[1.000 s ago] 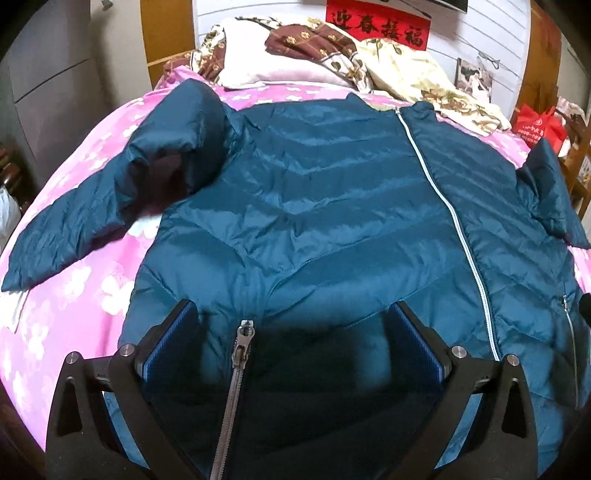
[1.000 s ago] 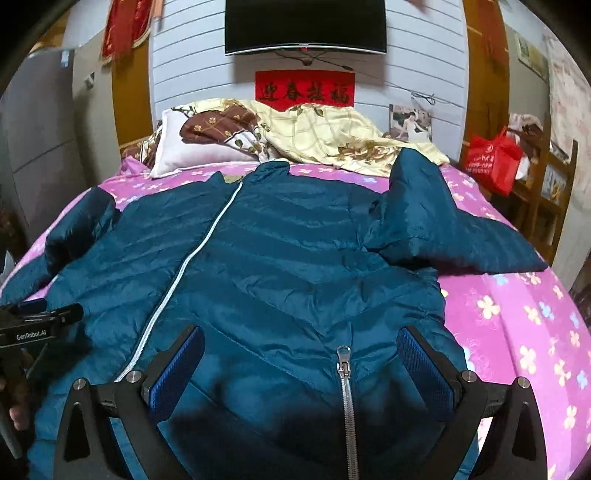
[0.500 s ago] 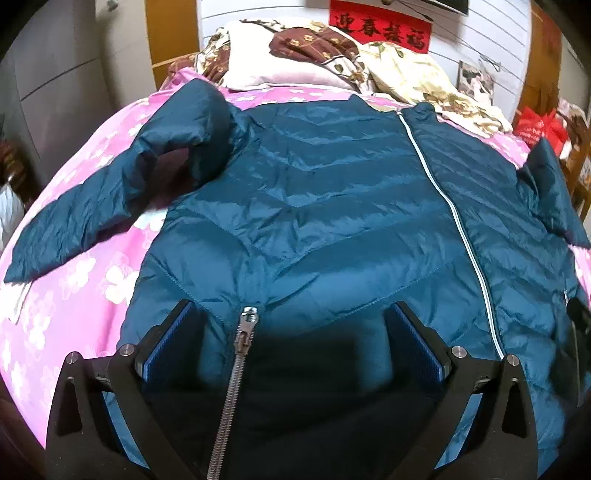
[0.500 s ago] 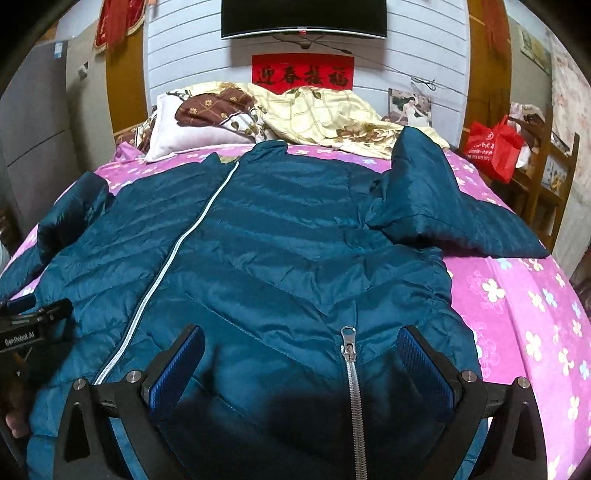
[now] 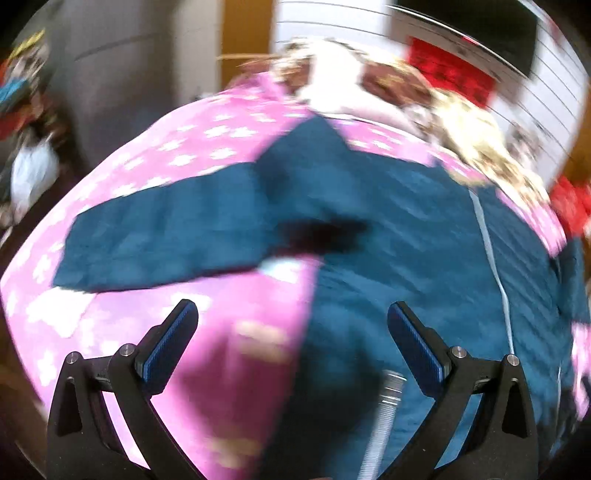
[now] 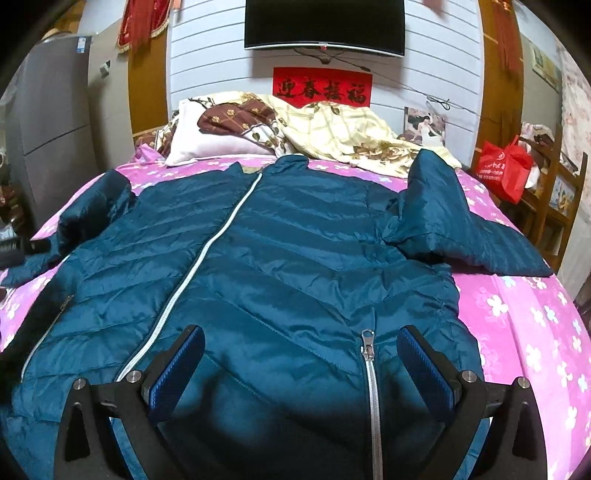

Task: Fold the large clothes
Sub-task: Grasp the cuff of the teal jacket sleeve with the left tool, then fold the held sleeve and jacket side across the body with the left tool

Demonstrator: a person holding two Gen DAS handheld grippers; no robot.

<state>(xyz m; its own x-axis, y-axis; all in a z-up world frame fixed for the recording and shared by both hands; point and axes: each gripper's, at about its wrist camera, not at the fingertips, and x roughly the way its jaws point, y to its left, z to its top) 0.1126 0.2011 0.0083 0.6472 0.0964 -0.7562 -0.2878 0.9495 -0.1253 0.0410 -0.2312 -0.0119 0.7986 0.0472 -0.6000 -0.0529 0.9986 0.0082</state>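
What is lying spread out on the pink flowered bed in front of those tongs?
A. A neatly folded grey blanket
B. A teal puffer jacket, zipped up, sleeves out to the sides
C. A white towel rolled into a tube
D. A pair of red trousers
B: the right wrist view shows a teal quilted jacket lying flat on the pink bedspread, its white zipper closed and one sleeve out to the side.

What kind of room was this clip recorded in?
A home bedroom, most likely: the blue puffer jacket lies spread on a bed with a pink flowered cover, pillows at its head and a wall-mounted TV above.
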